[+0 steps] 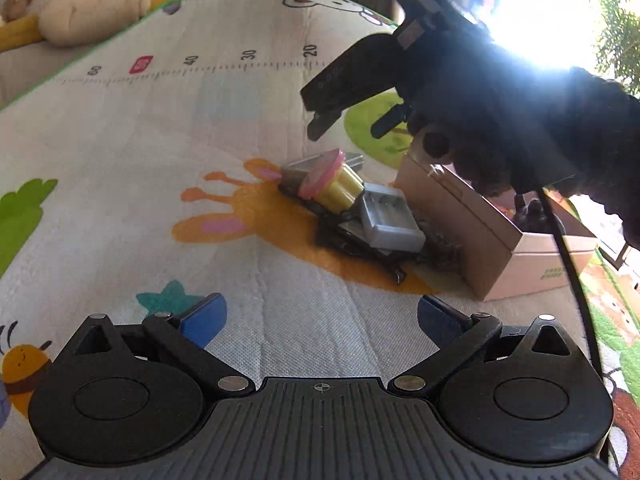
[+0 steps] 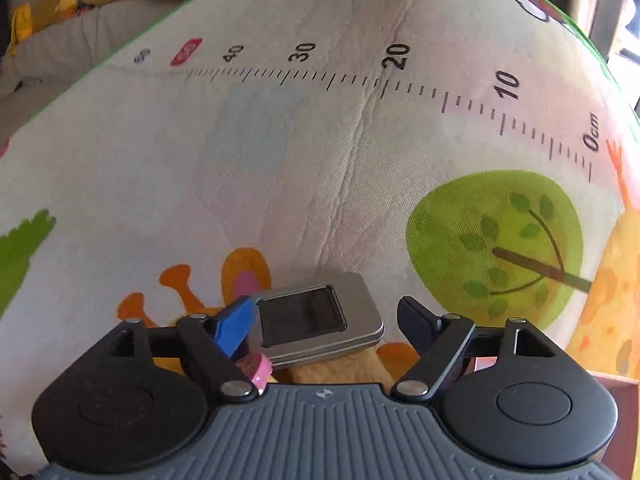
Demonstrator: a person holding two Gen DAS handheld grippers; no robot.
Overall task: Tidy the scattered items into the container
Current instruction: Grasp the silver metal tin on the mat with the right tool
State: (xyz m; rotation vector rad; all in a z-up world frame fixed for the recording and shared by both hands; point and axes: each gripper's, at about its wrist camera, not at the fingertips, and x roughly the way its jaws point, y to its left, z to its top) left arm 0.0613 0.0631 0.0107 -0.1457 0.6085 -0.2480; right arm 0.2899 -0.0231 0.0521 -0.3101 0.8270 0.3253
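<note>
Left wrist: left gripper (image 1: 320, 314) gapes wide, holding nothing, over the play mat (image 1: 160, 152); pile of a yellow toy (image 1: 340, 188), grey charger (image 1: 390, 220) beside cardboard box (image 1: 460, 216) | Right wrist: right gripper (image 2: 324, 320) spread wide, empty, above a silver windowed tin (image 2: 320, 316).

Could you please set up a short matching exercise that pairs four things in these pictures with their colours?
Things:
1. metal tin
2. cardboard box
3. ring on the yellow toy
4. pad on the right tongs, on the left in the right wrist view

Colours:
a. pink
b. blue
c. silver-grey
d. light brown

Pairs: 1-c, 2-d, 3-a, 4-b
</note>
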